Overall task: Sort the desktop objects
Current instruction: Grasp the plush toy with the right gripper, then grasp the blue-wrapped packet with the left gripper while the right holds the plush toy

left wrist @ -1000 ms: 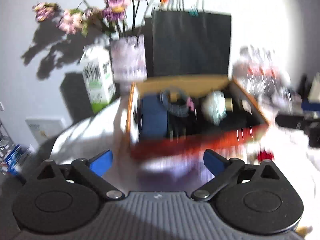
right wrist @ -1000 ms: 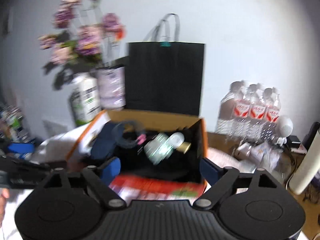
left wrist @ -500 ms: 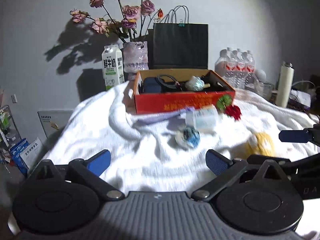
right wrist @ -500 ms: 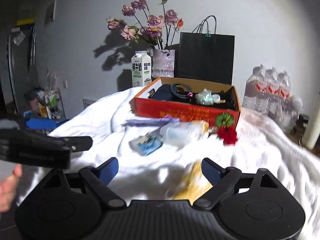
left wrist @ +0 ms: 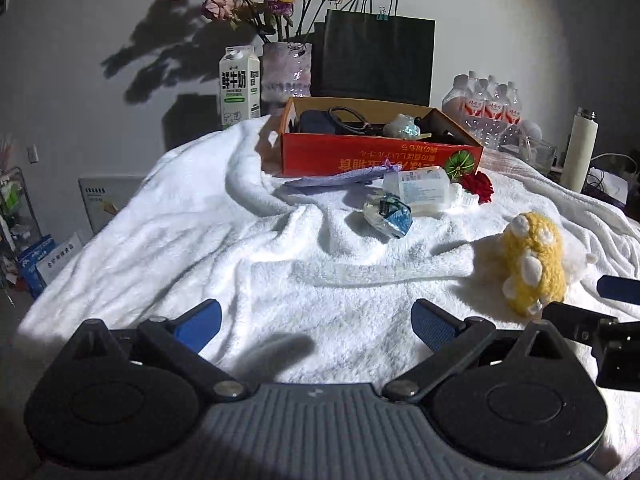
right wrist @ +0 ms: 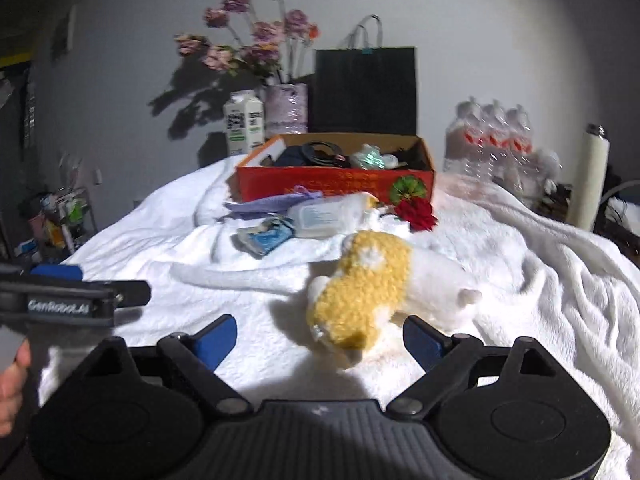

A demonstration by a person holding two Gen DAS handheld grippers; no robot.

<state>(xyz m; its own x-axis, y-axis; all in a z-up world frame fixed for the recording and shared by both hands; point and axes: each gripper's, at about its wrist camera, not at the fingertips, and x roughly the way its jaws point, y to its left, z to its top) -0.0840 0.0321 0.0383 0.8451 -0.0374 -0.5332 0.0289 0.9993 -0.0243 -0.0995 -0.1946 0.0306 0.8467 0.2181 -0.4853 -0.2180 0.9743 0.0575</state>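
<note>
On the white blanket (left wrist: 192,216), in front of the red cardboard box (left wrist: 360,156): loose items awaiting sorting. Entry one, yellow-and-white plush toy (right wrist: 364,288), lying on its side nearest the right gripper (right wrist: 316,334), whose blue-tipped jaws stand spread wide, the toy's lower end just ahead of and between them, not touched by either pad. Entry two, crumpled blue-and-white packet (left wrist: 390,214), mid-blanket. Entry three, clear plastic pack with a printed label (left wrist: 420,190), just beside the packet. Entry four, purple cloth pouch (left wrist: 340,178), against the box front. Entry five, red flower (left wrist: 476,186), by the box's right corner. Box already holds a dark pouch, a coiled cable and a pale wrapped item. Left gripper (left wrist: 316,322): jaws spread, nothing between them, hovering over bare blanket. Step in hand, by judgement: approach for a pick, the plush toy the likeliest target. Next move calls for advancing the right gripper until the toy's body sits between the pads, closing gently on the soft pile, then lifting it towards the box.
</note>
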